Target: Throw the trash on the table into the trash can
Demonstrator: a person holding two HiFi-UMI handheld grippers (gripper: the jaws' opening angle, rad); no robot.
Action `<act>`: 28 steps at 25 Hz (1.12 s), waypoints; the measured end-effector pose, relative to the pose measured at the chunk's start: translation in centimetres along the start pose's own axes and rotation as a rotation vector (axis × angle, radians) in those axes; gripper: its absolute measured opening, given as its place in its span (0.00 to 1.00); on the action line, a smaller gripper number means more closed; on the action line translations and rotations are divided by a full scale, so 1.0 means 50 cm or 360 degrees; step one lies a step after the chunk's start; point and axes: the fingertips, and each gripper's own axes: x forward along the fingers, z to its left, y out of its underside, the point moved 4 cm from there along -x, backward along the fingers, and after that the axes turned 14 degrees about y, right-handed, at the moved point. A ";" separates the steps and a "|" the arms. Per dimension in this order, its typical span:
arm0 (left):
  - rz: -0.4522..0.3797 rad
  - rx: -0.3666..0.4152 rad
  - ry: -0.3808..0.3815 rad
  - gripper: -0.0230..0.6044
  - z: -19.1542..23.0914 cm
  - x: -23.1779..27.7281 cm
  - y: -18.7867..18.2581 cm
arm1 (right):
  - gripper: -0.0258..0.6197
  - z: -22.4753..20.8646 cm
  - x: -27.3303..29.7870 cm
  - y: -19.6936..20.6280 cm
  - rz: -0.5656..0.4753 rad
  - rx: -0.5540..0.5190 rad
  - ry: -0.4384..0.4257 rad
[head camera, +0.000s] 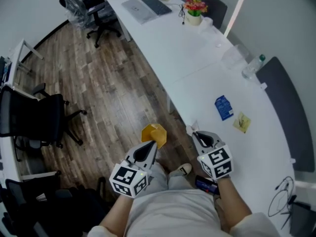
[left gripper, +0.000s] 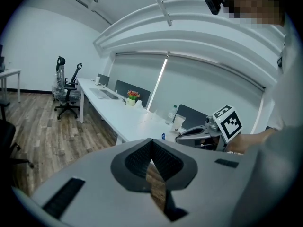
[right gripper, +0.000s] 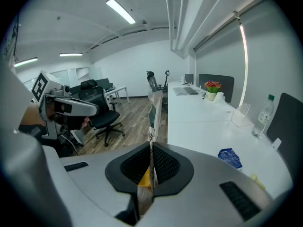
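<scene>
Both of my grippers hover over the wooden floor just off the long white table's near edge. My left gripper is shut on a crumpled yellow wrapper that sticks out past its tips. In the left gripper view its jaws meet, with only a brownish strip in the slit. My right gripper is shut on a thin clear wrapper, which stands edge-on above the closed jaws. A blue packet and a small yellow-green wrapper lie on the table to the right.
A plastic bottle, a flower pot and a keyboard sit further along the table. Black office chairs stand at the left and far end. My shoe shows below the grippers.
</scene>
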 end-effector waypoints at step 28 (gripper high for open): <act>-0.0182 -0.0099 -0.0225 0.04 0.229 -0.133 -0.066 | 0.09 0.157 0.187 -0.165 0.0033 -0.0248 -0.0205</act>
